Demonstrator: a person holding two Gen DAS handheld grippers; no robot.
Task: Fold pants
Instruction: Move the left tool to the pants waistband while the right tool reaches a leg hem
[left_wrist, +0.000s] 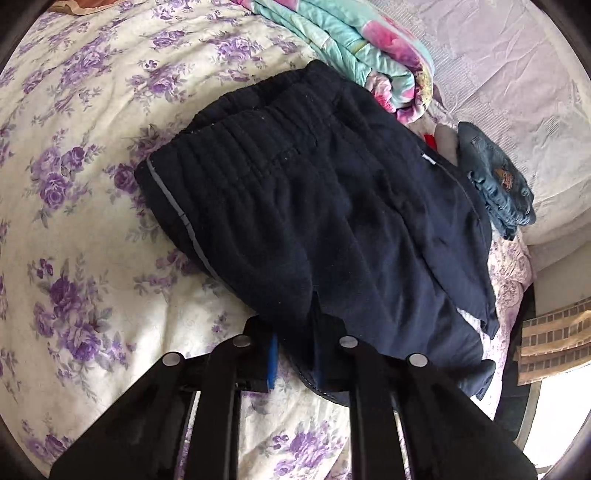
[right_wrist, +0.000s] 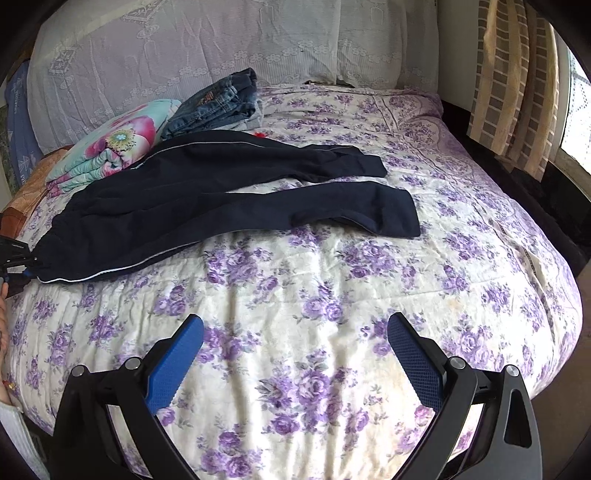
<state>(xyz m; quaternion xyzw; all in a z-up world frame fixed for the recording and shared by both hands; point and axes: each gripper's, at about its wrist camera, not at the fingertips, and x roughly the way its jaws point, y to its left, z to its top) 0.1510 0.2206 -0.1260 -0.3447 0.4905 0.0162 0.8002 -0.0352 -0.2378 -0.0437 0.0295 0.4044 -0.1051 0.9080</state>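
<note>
My left hand-held gripper (left_wrist: 295, 343), low in the centre of the left wrist view, pinches the waistband edge of the dark navy track pants with a thin pale side stripe (left_wrist: 314, 206), which lie spread across the bed's white quilt printed with purple flowers (left_wrist: 74, 221). My right hand-held gripper (right_wrist: 295, 354) hangs with its blue pads (right_wrist: 173, 365) wide apart, holding nothing, above bare quilt at the bottom of the right wrist view. There the two legs (right_wrist: 229, 195) stretch toward the right, just beside a folded turquoise-and-pink floral blanket (right_wrist: 118, 144) and folded blue denim jeans (right_wrist: 218, 103) at upper left.
</note>
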